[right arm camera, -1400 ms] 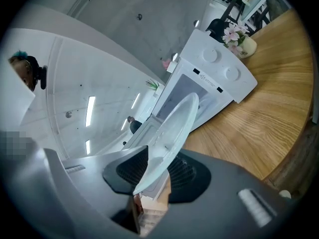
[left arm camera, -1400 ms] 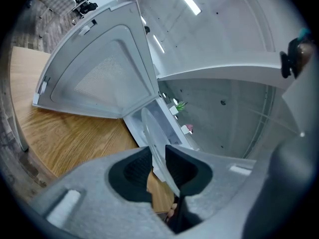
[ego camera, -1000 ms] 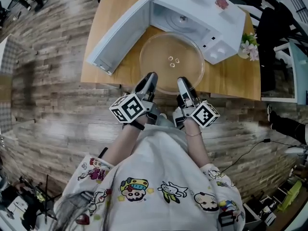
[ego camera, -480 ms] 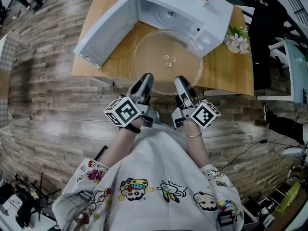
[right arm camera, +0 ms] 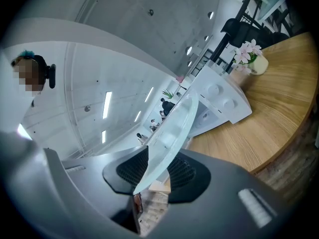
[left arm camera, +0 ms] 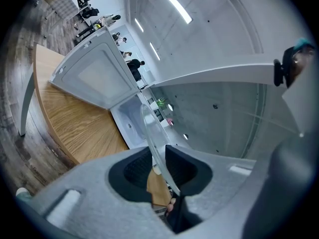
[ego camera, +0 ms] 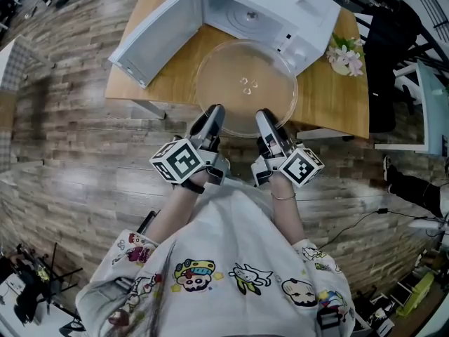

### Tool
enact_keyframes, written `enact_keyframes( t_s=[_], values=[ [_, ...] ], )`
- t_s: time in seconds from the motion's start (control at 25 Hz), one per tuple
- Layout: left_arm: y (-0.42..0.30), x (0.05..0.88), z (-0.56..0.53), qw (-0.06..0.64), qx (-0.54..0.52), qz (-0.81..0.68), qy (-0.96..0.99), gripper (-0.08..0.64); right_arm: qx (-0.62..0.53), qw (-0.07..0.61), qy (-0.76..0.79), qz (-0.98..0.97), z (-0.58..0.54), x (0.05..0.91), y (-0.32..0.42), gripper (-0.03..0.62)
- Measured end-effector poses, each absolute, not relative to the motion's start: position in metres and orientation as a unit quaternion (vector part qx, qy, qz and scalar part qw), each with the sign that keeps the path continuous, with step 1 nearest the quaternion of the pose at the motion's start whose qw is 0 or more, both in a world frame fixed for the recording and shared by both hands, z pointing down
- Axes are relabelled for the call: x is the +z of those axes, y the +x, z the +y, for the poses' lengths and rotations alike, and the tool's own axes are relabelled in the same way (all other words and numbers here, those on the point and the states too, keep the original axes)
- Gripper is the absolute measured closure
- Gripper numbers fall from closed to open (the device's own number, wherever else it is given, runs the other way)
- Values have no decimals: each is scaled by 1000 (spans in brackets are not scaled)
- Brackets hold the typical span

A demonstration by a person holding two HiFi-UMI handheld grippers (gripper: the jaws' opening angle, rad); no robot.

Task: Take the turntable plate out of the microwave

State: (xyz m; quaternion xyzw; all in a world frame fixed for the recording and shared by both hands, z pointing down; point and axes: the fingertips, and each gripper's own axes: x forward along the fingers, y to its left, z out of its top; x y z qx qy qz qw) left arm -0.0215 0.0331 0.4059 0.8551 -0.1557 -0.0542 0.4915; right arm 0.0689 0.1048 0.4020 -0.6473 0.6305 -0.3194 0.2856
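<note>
While left tool and right tool pinch turntable plate by its rim, microwave cropped at top.

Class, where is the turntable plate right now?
Head view, centre: the turntable plate hangs before the open microwave, over the table, its near rim clamped by the left gripper and right gripper.

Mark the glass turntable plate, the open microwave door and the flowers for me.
glass turntable plate [ego camera: 245,90], head view, middle of the clear disc, just below its hub bumps.
microwave door [ego camera: 158,35], head view, middle of the door's inner panel.
flowers [ego camera: 345,53], head view, on the pale blossoms.
</note>
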Motion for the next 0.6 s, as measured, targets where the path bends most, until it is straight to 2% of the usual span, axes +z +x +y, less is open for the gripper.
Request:
enact_keyframes(
  t_s=[0.6],
  values=[
    [-38, 398, 25, 487, -64, -165, 855, 480, -322, 283, -634, 643, 93, 395, 54, 465]
  ],
)
